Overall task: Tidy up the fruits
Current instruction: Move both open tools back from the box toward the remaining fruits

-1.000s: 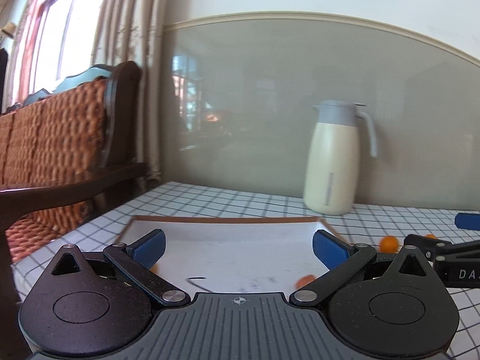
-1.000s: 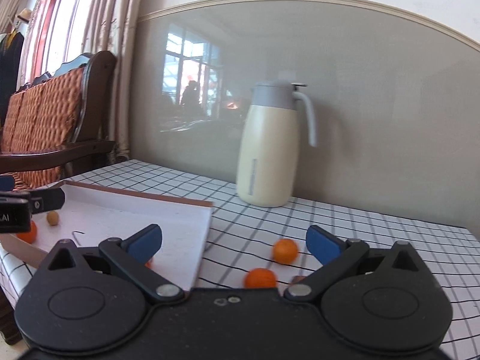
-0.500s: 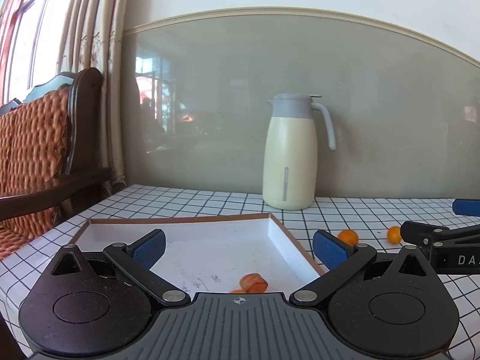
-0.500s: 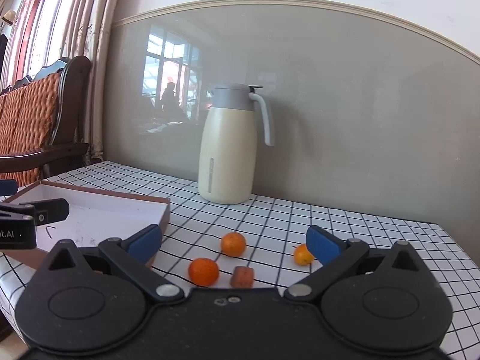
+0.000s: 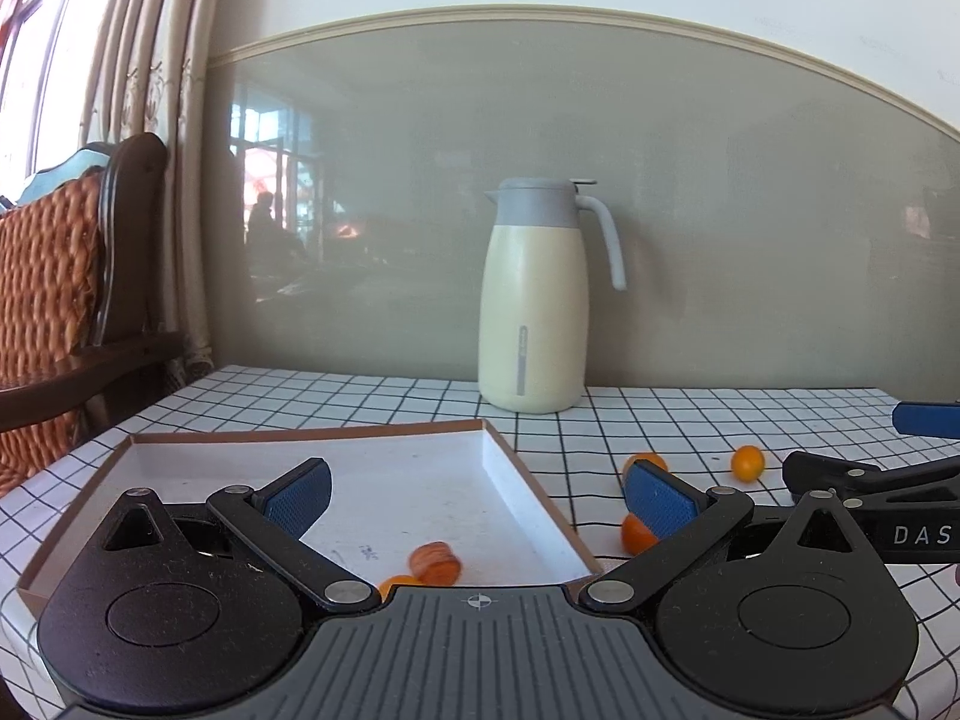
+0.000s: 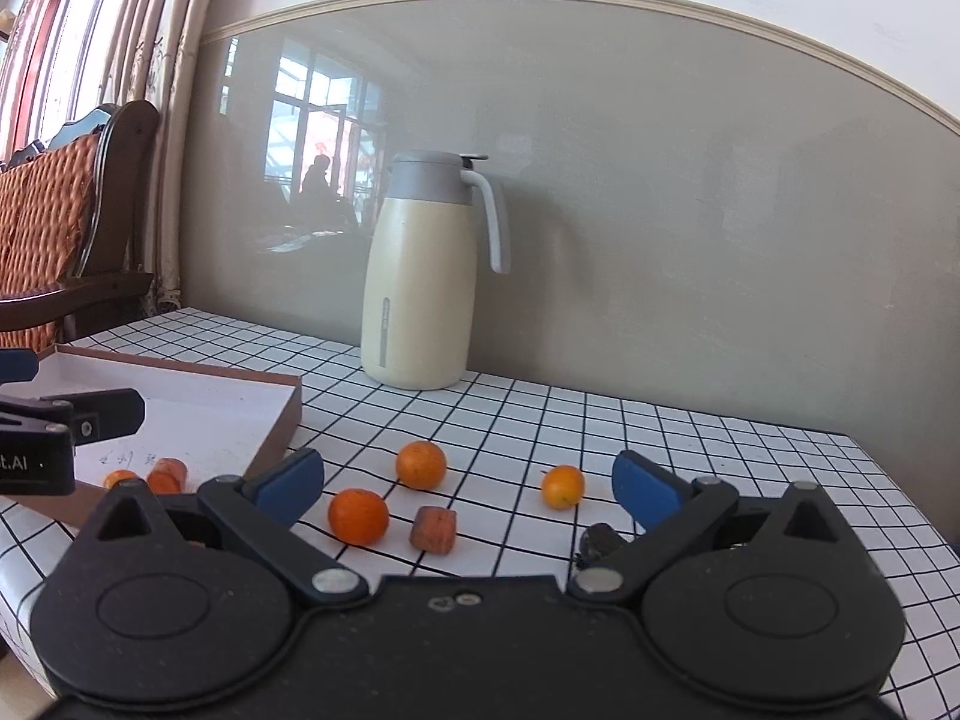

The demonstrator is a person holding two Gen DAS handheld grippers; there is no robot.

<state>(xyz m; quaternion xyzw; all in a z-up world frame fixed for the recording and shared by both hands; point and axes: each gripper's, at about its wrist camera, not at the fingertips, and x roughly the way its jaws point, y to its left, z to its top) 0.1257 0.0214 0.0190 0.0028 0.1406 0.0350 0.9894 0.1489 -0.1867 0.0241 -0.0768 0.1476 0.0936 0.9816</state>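
A shallow white tray with a brown rim [image 5: 510, 456] lies under my left gripper [image 5: 477, 498], which is open and holds nothing. Inside the tray sit a reddish fruit piece [image 5: 436, 561] and a small orange [image 5: 399, 583]. In the right wrist view, three small oranges [image 6: 421, 465] [image 6: 358, 516] [image 6: 563, 486], a brown-red piece [image 6: 434, 529] and a dark lump [image 6: 600, 542] lie loose on the checked cloth in front of my right gripper [image 6: 468, 486]. That gripper is open and empty. The tray [image 6: 282, 420] is to its left.
A cream jug with a grey lid [image 5: 534, 300] stands at the back against the wall. A wooden chair with a woven cushion [image 5: 60, 300] is at the left. The checked table's right edge [image 6: 900, 510] is close to the loose fruit.
Both views have swung to the right: the jug has slid left in each, and more loose fruit has come into view. Both grippers have stayed open.
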